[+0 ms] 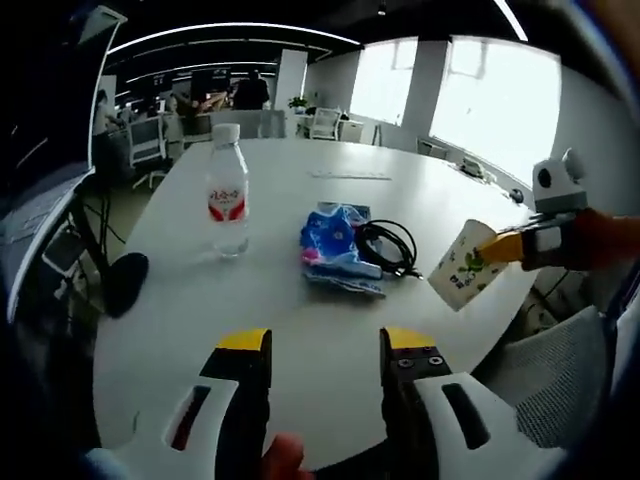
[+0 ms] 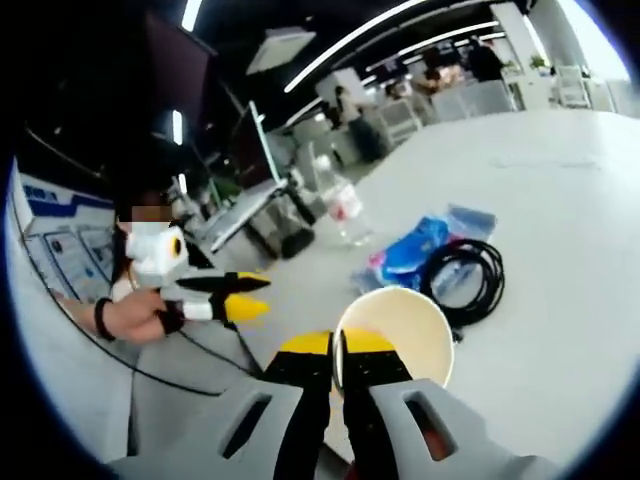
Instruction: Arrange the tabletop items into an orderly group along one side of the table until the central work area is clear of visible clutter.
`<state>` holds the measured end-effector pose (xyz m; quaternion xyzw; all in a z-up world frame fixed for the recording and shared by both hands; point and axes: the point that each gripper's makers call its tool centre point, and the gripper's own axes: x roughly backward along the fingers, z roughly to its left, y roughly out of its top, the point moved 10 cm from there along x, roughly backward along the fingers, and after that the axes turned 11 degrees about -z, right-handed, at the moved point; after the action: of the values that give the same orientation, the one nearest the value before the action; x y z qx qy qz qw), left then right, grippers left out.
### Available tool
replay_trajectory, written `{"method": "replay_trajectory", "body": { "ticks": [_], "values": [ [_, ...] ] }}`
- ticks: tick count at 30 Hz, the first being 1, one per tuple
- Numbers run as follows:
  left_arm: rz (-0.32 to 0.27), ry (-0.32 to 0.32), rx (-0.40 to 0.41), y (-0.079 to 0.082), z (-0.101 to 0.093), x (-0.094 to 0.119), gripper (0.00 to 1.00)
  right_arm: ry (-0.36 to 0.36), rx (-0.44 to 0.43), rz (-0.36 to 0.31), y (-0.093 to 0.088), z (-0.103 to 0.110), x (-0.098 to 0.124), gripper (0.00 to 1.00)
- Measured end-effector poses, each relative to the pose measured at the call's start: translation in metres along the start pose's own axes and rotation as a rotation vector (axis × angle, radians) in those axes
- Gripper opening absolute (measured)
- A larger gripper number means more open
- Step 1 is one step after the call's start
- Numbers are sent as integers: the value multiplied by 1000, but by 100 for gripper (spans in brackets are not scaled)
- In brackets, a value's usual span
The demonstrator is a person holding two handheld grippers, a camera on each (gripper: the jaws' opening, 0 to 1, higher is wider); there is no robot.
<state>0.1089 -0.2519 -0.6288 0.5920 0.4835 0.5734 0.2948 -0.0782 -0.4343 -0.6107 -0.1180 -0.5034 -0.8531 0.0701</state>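
Already lifted: the paper cup [image 2: 393, 335] rides in the right gripper [image 2: 337, 358], pinched by its rim.

Left to right across the round table [image 1: 300, 330]: water bottle [image 1: 227, 190] upright, blue packet [image 1: 335, 245], black cable coil [image 1: 390, 245] touching it, then the cup tilted above the table's right edge. The left gripper [image 1: 315, 350] hangs released over the near edge, nearer the bottle.
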Motion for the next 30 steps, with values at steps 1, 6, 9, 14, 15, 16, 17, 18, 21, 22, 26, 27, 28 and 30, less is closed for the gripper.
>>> {"method": "replay_trajectory", "body": {
  "ticks": [1,6,9,14,15,16,17,18,21,22,26,27,28,30],
  "values": [
    [2,-1,1,-1,-1,1,43,12,11,2,5,2,-8,0],
    [4,-2,21,-6,-4,4,42,60,70,21,22,5,-42,0],
    [0,4,23,-5,-3,6,42,77,96,39,31,6,-61,0],
    [-12,8,30,-3,-2,7,41,106,147,57,45,7,-88,0],
    [-13,8,31,-2,-2,7,41,108,153,59,48,6,-92,0],
    [-15,7,34,-2,-2,8,41,114,164,62,51,5,-98,0],
    [-16,7,36,-2,-2,7,41,115,172,65,54,5,-102,0],
    [-16,7,37,-2,-2,7,41,116,182,69,57,3,-107,0],
    [-16,1,40,-2,-3,7,41,119,200,77,63,0,-117,0],
    [-16,0,39,-2,-3,7,41,120,206,81,65,-2,-120,0],
    [-16,-3,42,-2,-3,7,41,119,235,101,72,-7,-132,0],
    [-16,-2,43,-2,-3,7,41,120,241,105,74,-8,-136,0],
    [-17,-3,45,-2,-3,7,41,121,245,107,75,-9,-138,0],
    [-18,-4,46,-2,-3,7,41,123,257,119,76,-11,-144,0]
  ]
}}
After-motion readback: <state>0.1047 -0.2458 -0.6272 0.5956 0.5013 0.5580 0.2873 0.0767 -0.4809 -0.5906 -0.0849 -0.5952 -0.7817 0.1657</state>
